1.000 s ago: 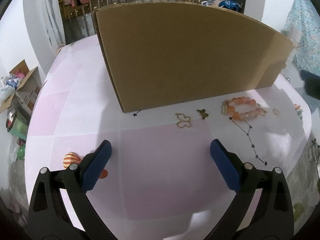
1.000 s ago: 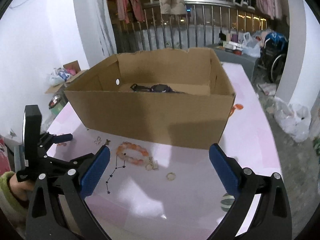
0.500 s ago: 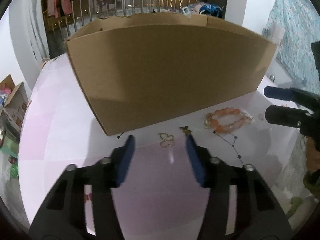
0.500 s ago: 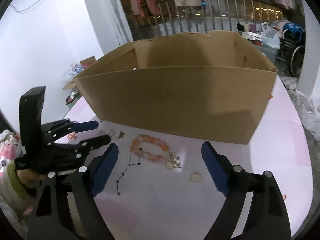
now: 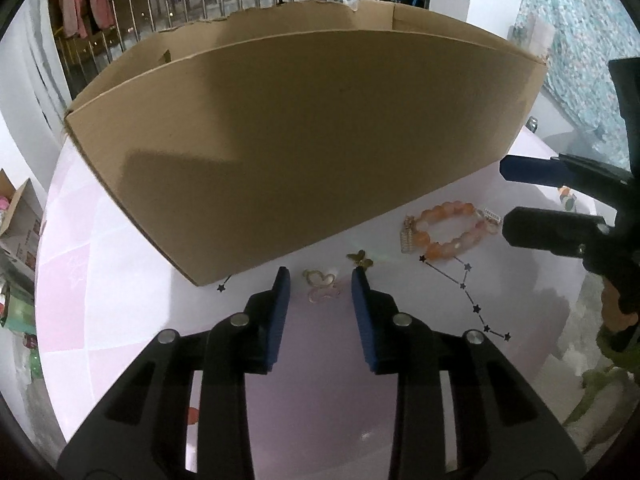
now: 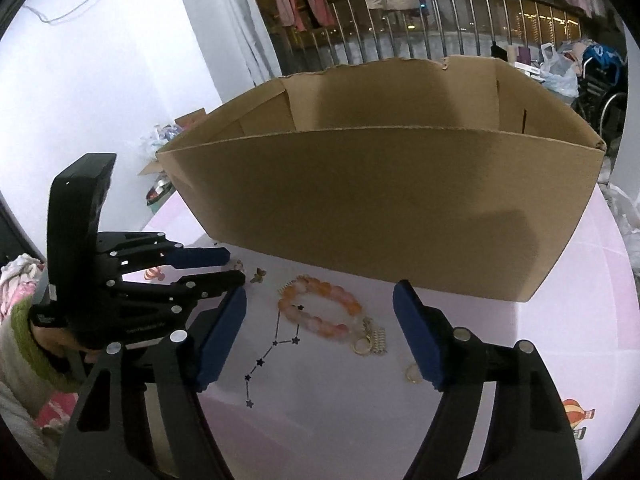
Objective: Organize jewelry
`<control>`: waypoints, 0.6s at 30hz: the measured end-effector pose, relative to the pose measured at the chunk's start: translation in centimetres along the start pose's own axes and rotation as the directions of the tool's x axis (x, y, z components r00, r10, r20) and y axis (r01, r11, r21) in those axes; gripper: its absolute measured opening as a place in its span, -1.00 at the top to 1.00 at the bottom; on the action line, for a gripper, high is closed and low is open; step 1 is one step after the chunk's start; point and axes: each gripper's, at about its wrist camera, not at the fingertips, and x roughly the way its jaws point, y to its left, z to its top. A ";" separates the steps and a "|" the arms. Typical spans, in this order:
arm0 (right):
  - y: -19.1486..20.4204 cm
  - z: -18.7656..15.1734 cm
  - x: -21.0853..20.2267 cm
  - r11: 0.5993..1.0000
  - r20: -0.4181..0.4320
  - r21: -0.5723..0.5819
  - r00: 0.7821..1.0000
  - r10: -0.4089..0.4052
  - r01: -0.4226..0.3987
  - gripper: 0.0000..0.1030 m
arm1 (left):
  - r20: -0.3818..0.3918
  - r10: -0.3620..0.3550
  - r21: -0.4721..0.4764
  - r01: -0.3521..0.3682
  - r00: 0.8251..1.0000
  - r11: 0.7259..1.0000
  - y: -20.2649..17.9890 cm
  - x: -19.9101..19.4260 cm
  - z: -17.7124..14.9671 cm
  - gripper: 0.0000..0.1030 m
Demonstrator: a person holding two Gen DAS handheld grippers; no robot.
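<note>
A gold butterfly-outline charm (image 5: 323, 285) lies on the pink table just in front of the brown cardboard box (image 5: 304, 136). My left gripper (image 5: 320, 280) is partly closed, its blue pads on either side of the charm without touching it. An orange bead bracelet (image 5: 448, 232) lies to the right; it also shows in the right wrist view (image 6: 320, 308). My right gripper (image 6: 320, 300) is open wide around the bracelet, low over the table. A small dark butterfly (image 5: 360, 259), a star chain (image 6: 276, 344) and a gold ring (image 6: 412, 374) lie nearby.
The box wall (image 6: 384, 208) stands close behind the jewelry. The left gripper (image 6: 208, 268) shows at the left of the right wrist view, the right gripper (image 5: 560, 200) at the right of the left wrist view. The table (image 5: 320, 420) ends at right.
My left gripper has moved forward to the butterfly charm and narrowed from wide open. My right gripper has come down and forward toward the bracelet, still open.
</note>
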 end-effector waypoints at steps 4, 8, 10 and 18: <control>-0.2 -0.1 -0.2 1.000 0.009 0.010 1.000 0.004 -0.005 -0.44 | -0.023 0.003 0.021 -0.003 1.000 1.000 -0.1 0.0 0.4 0.50; -0.2 -0.2 -0.4 1.000 0.014 0.016 1.000 0.007 -0.007 -0.41 | -0.035 0.010 0.032 -0.009 0.999 0.999 0.0 0.0 0.8 0.77; -0.3 -0.1 -0.6 1.000 0.017 0.016 1.000 0.007 -0.007 -0.39 | -0.036 0.013 0.031 -0.012 0.999 0.999 0.1 -0.2 0.7 0.77; -0.3 0.2 -1.1 1.000 0.033 0.017 0.999 -0.005 0.004 -0.38 | -0.017 -0.003 -0.007 0.003 1.000 1.000 0.0 -0.6 0.4 1.00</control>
